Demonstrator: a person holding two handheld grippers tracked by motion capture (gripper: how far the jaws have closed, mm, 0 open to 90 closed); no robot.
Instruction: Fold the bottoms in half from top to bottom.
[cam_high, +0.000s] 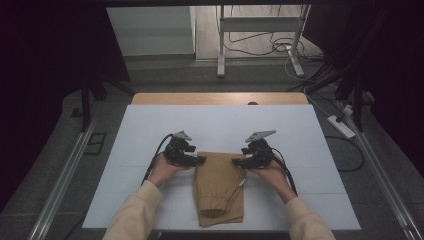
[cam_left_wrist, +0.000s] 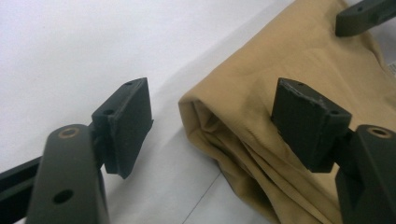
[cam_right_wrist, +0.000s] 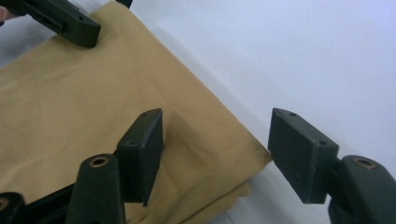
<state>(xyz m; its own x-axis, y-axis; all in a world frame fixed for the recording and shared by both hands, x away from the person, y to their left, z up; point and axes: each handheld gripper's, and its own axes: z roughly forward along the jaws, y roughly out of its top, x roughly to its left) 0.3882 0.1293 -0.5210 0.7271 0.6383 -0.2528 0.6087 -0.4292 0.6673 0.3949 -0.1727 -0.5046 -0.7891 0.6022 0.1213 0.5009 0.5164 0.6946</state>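
Observation:
Tan folded trousers (cam_high: 219, 187) lie on the white table sheet (cam_high: 150, 125), with the gathered cuff toward the near edge. My left gripper (cam_high: 201, 160) sits at their far left corner and my right gripper (cam_high: 236, 161) at the far right corner. In the left gripper view the jaws (cam_left_wrist: 212, 100) stand apart around the layered corner of the cloth (cam_left_wrist: 261, 121) without pressing it. The right gripper view shows its jaws (cam_right_wrist: 217, 123) also apart, astride the other corner of the cloth (cam_right_wrist: 93, 102). Each view catches the opposite gripper's jaw tip farther off.
The sheet covers a wooden table whose far edge (cam_high: 220, 98) shows beyond it. On the floor behind stand a metal frame (cam_high: 260, 30) with loose cables and a power strip (cam_high: 341, 126) to the right. A rail (cam_high: 60, 185) runs along the left side.

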